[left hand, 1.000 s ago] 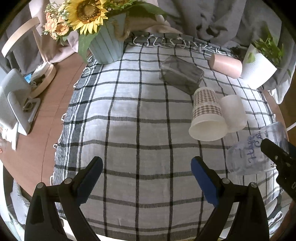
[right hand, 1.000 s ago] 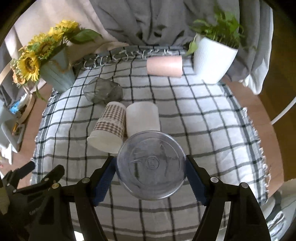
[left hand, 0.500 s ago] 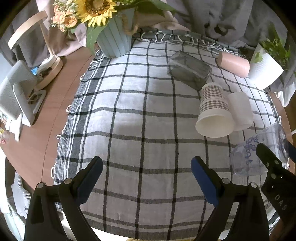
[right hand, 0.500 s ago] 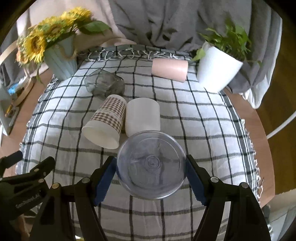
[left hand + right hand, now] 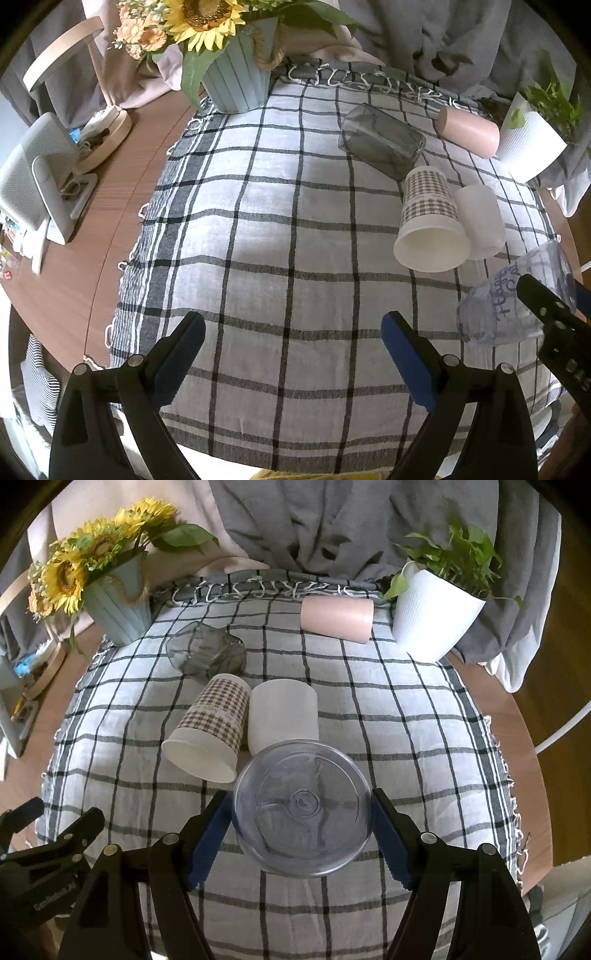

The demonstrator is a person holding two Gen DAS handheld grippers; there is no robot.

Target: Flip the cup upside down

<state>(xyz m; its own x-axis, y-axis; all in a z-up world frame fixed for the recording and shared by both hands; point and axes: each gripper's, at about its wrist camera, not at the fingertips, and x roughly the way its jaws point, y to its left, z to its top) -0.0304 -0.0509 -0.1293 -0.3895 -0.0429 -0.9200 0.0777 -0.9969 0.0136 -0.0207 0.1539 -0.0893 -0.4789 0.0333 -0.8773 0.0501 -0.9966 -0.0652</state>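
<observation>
Right gripper (image 5: 302,825) fingers clamped on the clear cup (image 5: 302,821), held on its side off the checked cloth (image 5: 406,716), just in front of the houndstooth cup (image 5: 210,727). Step looks like mid-flip: next move needs wrist roll until rim faces down, then lowering onto bare cloth.

Left gripper (image 5: 293,354) fingers spread, holding nothing.

Right wrist view shows only the cup's base disc; left wrist view shows its side wall with blue lettering (image 5: 506,299).
</observation>
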